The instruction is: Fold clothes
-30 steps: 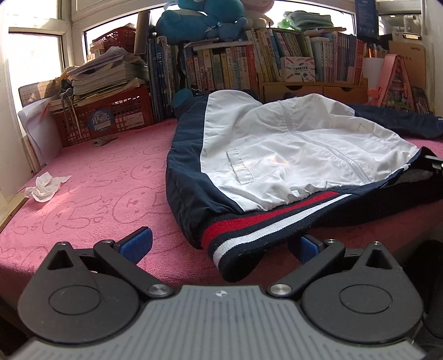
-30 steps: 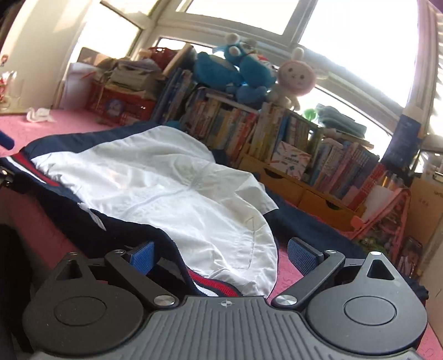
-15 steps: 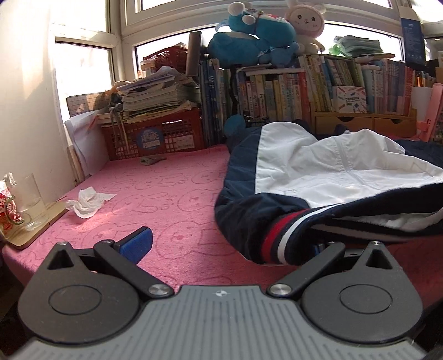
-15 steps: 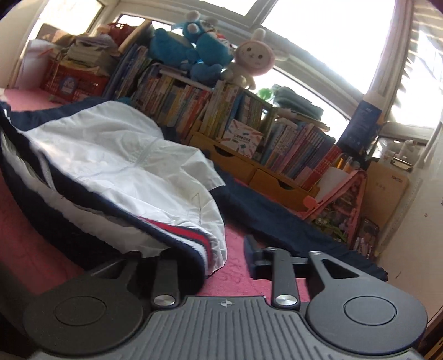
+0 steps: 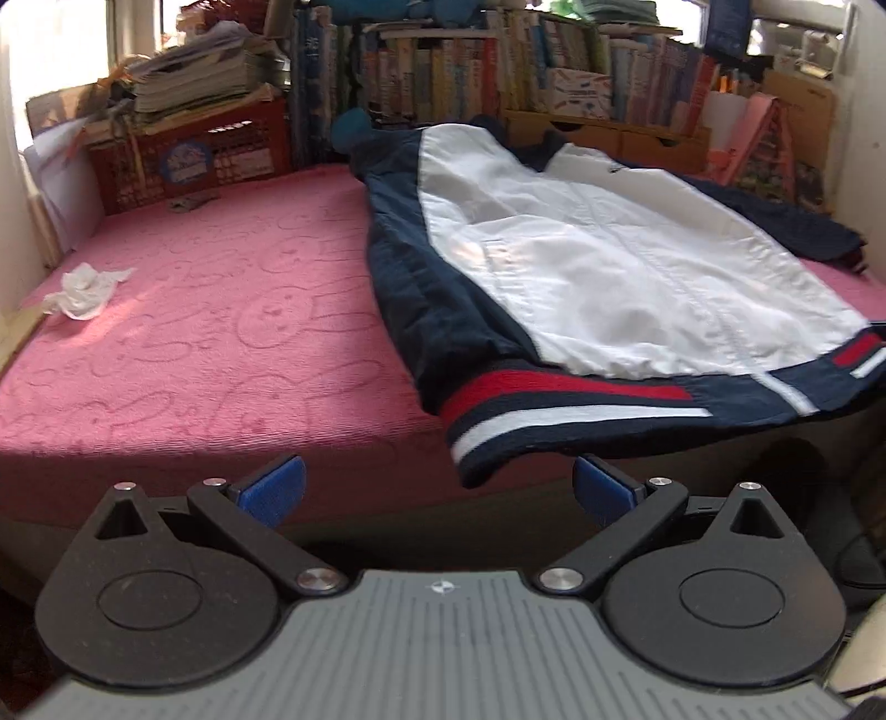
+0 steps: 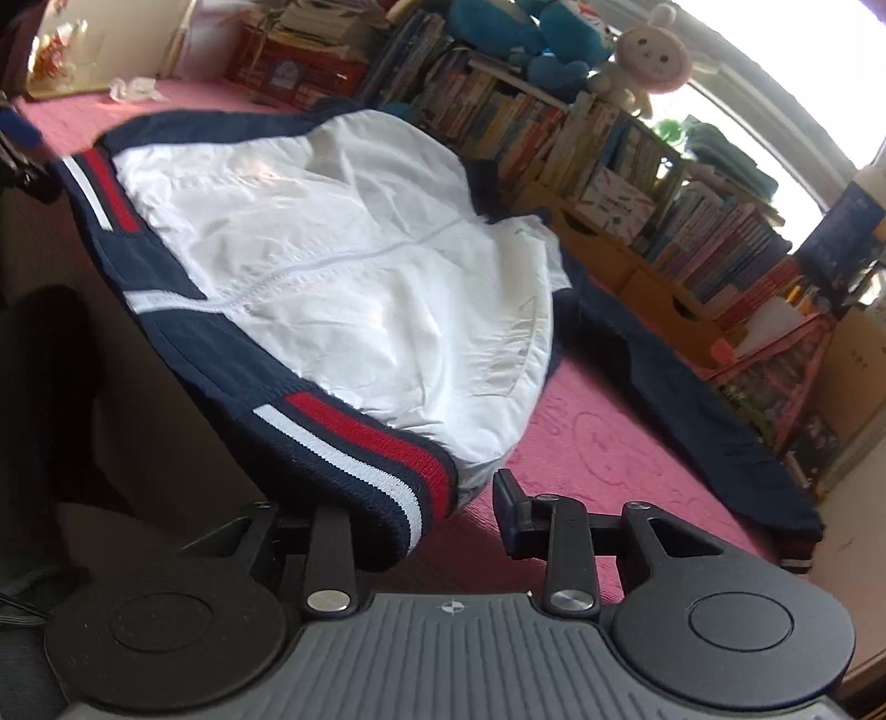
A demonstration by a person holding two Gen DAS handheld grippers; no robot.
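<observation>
A white and navy jacket (image 5: 609, 266) with a red, white and navy striped hem lies face up on the pink bed cover (image 5: 210, 343); its hem hangs over the front edge. My left gripper (image 5: 437, 487) is open, just below and in front of the hem's left corner, not touching it. In the right wrist view the jacket (image 6: 343, 277) spreads away from me. My right gripper (image 6: 426, 515) has narrowed; the hem's right corner (image 6: 387, 498) drapes over the left finger and lies between the jaws, with a gap to the right finger.
A crumpled tissue (image 5: 83, 288) lies at the bed's left. A red crate (image 5: 188, 160) with papers and a long bookshelf (image 5: 498, 72) line the back. A navy sleeve (image 6: 692, 415) stretches right across the cover. Plush toys (image 6: 526, 39) sit atop the books.
The left gripper has backed away and now looks at the hem from in front and above. The right gripper's jaws closed in half a second ago and stay narrowed on the hem corner.
</observation>
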